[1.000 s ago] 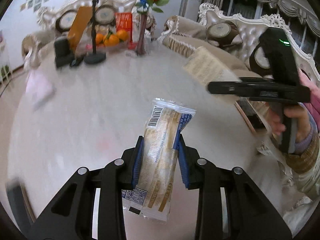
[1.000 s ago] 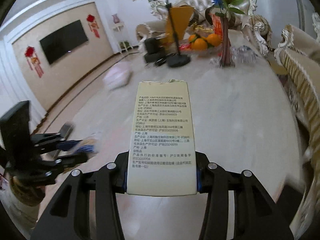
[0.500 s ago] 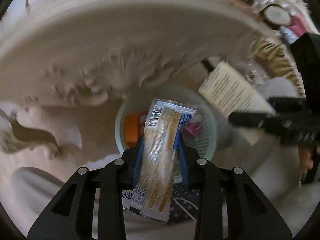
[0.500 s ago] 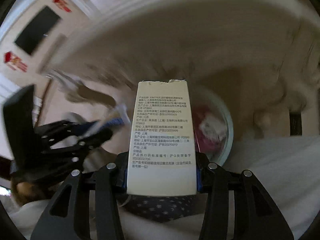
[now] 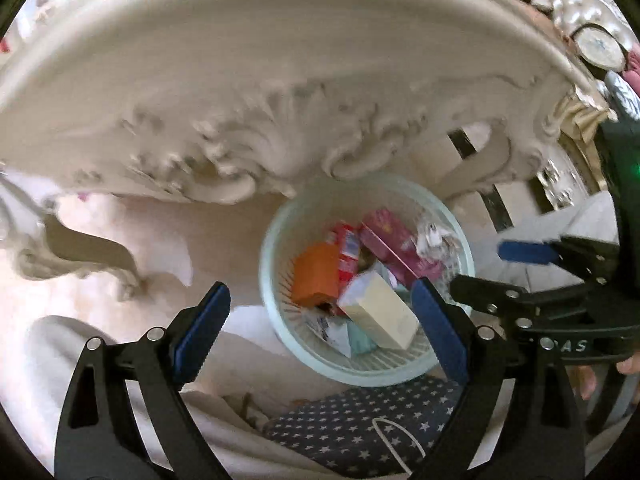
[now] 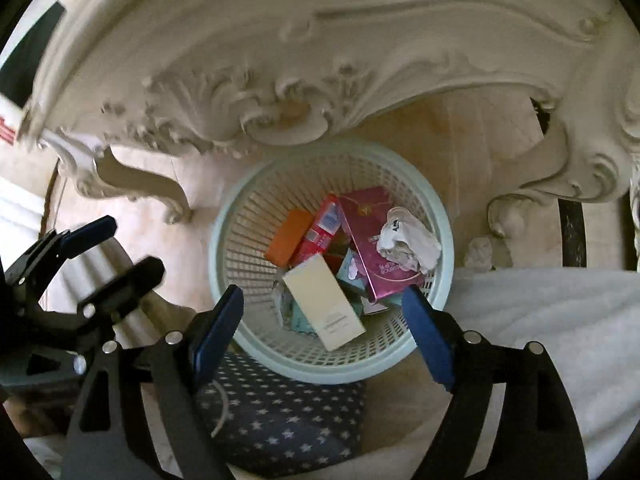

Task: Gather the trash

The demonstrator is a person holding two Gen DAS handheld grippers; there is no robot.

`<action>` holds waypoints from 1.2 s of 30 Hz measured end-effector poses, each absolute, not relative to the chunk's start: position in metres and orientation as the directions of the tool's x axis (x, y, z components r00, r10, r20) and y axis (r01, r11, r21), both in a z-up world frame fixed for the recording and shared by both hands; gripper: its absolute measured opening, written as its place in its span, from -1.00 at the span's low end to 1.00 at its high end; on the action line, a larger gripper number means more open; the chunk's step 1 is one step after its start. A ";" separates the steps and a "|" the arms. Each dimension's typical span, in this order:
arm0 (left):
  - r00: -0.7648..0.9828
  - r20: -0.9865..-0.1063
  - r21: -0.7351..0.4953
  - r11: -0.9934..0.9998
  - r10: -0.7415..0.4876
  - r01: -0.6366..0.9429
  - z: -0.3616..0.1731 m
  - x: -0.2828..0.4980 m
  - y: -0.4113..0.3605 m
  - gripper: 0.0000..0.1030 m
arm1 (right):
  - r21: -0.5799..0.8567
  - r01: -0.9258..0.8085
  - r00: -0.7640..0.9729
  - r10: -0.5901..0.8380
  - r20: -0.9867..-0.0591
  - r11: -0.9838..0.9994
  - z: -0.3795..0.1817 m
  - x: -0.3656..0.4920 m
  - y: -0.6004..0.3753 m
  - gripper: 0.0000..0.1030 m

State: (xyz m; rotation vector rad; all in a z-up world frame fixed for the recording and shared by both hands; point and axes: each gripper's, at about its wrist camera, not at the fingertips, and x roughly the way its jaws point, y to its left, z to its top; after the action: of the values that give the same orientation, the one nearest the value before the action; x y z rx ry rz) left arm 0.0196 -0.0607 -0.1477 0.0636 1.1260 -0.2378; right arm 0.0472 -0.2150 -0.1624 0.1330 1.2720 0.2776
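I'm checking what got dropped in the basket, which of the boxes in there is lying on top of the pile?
The cream box, plain and pale with small print, lies on top, nearest the fingers; the orange box and magenta box sit behind it.

Both wrist cameras look steeply down into the same basket [image 5: 276, 216] nearby.

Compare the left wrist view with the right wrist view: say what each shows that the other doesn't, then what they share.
Only the left wrist view shows the right gripper, beside the basket, and fingertips on its handle. Only the right wrist view shows the left gripper and the dark screen on the far wall. Both show the pale green basket under the carved table edge, holding the cream box, orange box, pink carton and crumpled paper. Both grippers' jaws are opening, nothing between them.
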 end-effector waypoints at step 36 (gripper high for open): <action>0.601 -0.796 -0.050 0.997 -0.071 0.053 -0.029 0.004 -0.042 0.74 | 0.147 -0.078 0.406 0.166 -0.899 0.986 -0.092 0.018 -0.219 0.53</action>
State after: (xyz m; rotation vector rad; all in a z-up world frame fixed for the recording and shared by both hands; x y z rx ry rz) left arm 0.0037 -0.0415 -0.0295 -0.0219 0.9236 -0.0719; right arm 0.0182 -0.2193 -0.0917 0.0860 1.1426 0.1540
